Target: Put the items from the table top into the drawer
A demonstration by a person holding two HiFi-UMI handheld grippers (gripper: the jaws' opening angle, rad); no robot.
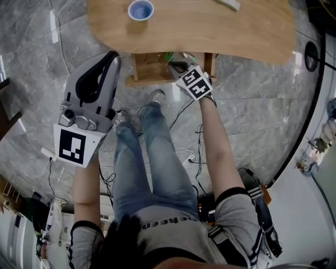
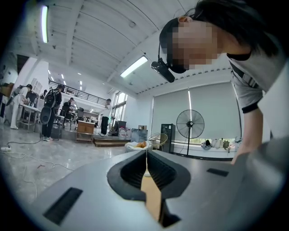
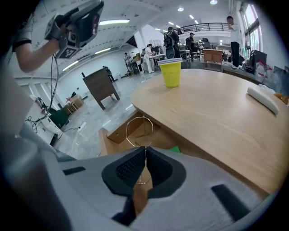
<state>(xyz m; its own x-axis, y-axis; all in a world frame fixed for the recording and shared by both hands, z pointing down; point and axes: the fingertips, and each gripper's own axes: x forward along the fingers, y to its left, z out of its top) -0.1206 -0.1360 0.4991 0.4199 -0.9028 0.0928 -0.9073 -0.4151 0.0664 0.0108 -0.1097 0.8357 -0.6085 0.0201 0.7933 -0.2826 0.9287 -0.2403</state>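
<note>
Left gripper (image 1: 112, 59) idles left of the drawer (image 3: 113, 135), jaws closed on nothing, while right gripper (image 3: 145, 149) jaws pinch a wire loop (image 3: 126, 131) over the drawer, presumably for dropping in.

A thin gold wire loop (image 3: 140, 130) sits pinched in the right gripper (image 3: 145, 150), over the open wooden drawer (image 3: 118, 131). A yellow cup (image 3: 171, 72) stands upright on the surface at twelve o'clock. A white bar (image 3: 263, 99) lies flat at two o'clock.

One table (image 1: 210, 31), one drawer (image 3: 118, 131), one cup (image 1: 140, 9), one white bar (image 3: 263, 99), one wire loop (image 3: 143, 117), one green item (image 3: 175, 149); two grippers: left gripper (image 1: 112, 55), right gripper (image 3: 145, 148).
</note>
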